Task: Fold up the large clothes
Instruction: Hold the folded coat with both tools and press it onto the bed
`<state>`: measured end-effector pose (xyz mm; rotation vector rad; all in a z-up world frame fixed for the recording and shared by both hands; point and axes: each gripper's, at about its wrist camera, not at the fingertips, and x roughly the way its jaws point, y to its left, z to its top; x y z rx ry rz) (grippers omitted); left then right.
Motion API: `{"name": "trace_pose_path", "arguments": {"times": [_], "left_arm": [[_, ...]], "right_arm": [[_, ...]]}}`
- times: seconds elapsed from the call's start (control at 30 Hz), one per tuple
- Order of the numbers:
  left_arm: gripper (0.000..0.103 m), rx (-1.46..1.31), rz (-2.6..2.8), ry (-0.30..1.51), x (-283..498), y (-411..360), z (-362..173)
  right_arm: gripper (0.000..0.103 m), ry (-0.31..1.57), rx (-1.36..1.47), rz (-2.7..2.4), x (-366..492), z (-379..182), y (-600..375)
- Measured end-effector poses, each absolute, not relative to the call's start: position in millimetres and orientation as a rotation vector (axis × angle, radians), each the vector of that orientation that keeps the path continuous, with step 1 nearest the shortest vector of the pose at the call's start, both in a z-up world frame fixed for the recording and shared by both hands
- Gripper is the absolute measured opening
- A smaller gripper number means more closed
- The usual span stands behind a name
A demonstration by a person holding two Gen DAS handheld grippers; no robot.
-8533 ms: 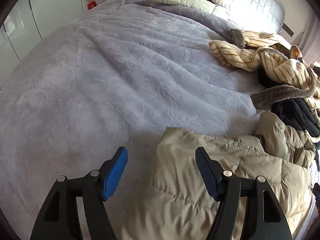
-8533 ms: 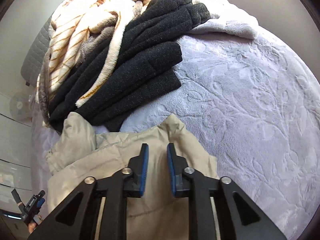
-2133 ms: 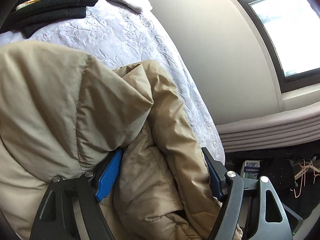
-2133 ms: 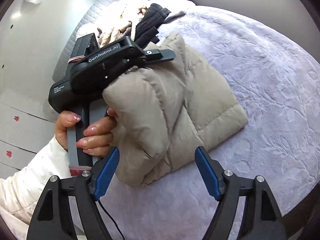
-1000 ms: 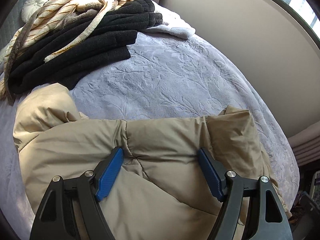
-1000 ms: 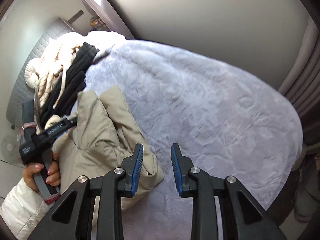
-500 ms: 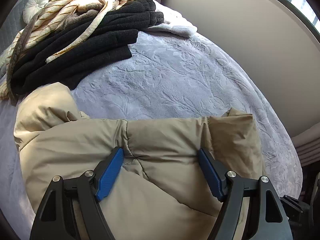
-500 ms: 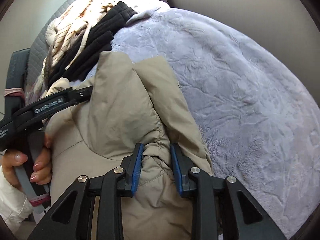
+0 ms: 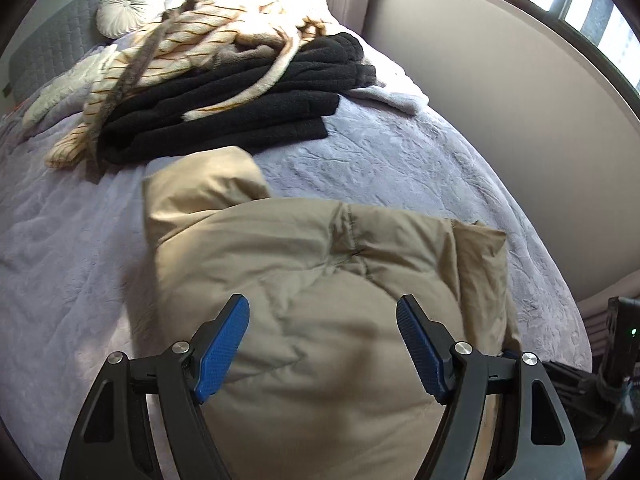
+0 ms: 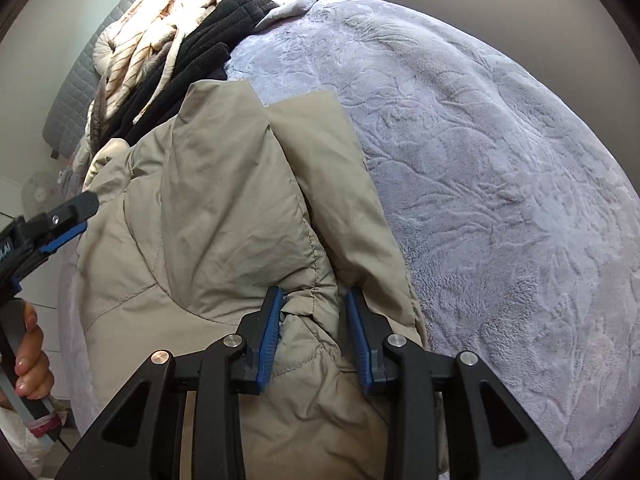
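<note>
A beige puffer jacket (image 9: pixel 320 264) lies folded in a thick bundle on the lavender-grey bedspread (image 9: pixel 420 168). My left gripper (image 9: pixel 322 308) hovers open just above the bundle, with nothing between its blue pads (image 9: pixel 220 340). In the right wrist view the same jacket (image 10: pixel 224 208) fills the middle. My right gripper (image 10: pixel 314 316) sits at the bundle's near edge. Its jaws are opening, and a bunched fold of the jacket still fills the gap between the pads (image 10: pixel 270 328). The left gripper's finger (image 10: pixel 68 216) and the hand (image 10: pixel 30 352) holding it show at the left edge.
A folded black garment (image 9: pixel 240 108) and a cream striped fleece (image 9: pixel 208 36) are piled behind the jacket near the headboard, beside a round white cushion (image 9: pixel 130 4). A grey wall panel (image 9: pixel 500 92) runs along the bed's right side. Bare bedspread (image 10: pixel 500 200) lies right of the jacket.
The left gripper has risen off the jacket and drawn back, still open. The right gripper came down onto the jacket's near edge, pinched a fold, and its jaws now stand slightly wider.
</note>
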<state>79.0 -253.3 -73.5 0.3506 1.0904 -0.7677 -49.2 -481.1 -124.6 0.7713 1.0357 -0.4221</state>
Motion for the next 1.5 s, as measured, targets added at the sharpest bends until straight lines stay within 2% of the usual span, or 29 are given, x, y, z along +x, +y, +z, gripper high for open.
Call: {"name": "trace_pose_path", "arguments": {"times": [0.1,0.17,0.33,0.4,0.43,0.47,0.53,0.6,0.67,0.9,1.17,1.4,1.47,1.5], "left_arm": [[0.077,0.306,-0.671,1.097,89.8,-211.1,-74.9],[0.077,0.26,-0.619,1.137,100.4,-185.8,-83.6],[0.077,0.007,-0.607,1.318,120.3,-141.2,-113.4],[0.077,-0.041,-0.619,1.353,120.8,-139.2,-121.5],[0.077,-0.05,-0.624,1.36,120.0,-140.2,-123.8],[0.077,-0.049,-0.627,1.362,118.8,-142.5,-125.2],[0.077,-0.033,-0.629,1.359,115.5,-148.7,-127.7],[0.077,-0.023,-0.636,1.358,111.6,-157.8,-129.2],[0.087,-0.01,-0.629,1.361,108.9,-167.0,-132.4],[0.088,-0.035,-0.628,1.379,103.4,-179.4,-142.3],[0.088,0.039,-0.61,1.382,105.0,-176.8,-135.8],[0.088,0.079,-0.597,1.378,105.6,-175.2,-130.8],[0.088,0.09,-0.596,1.375,105.3,-175.1,-129.9],[0.088,0.097,-0.595,1.372,105.2,-175.0,-129.4]], "right_arm": [[0.051,0.985,0.799,-0.352,-49.6,-104.6,-487.4],[0.073,0.939,0.828,-0.292,-44.5,-93.3,-495.6],[0.074,0.969,0.928,-0.149,-0.1,-105.0,-518.2],[0.07,1.019,0.945,-0.139,17.9,-116.7,-520.5],[0.041,1.038,0.927,-0.13,24.2,-117.8,-518.6],[0.024,1.055,0.879,-0.137,29.6,-115.3,-516.0],[0.015,1.078,0.771,-0.167,35.3,-110.8,-511.5],[0.014,1.114,0.727,-0.193,36.0,-117.8,-513.4],[0.014,1.138,0.725,-0.213,34.5,-130.2,-518.7],[0.012,1.15,0.726,-0.233,32.6,-156.5,-527.9],[0.013,1.138,0.721,-0.291,16.9,-123.8,-517.7],[0.02,1.103,0.792,-0.327,-8.9,-102.8,-515.0],[0.032,1.106,0.798,-0.337,-13.6,-101.0,-514.8],[0.033,1.106,0.797,-0.342,-16.4,-99.8,-514.6]]}}
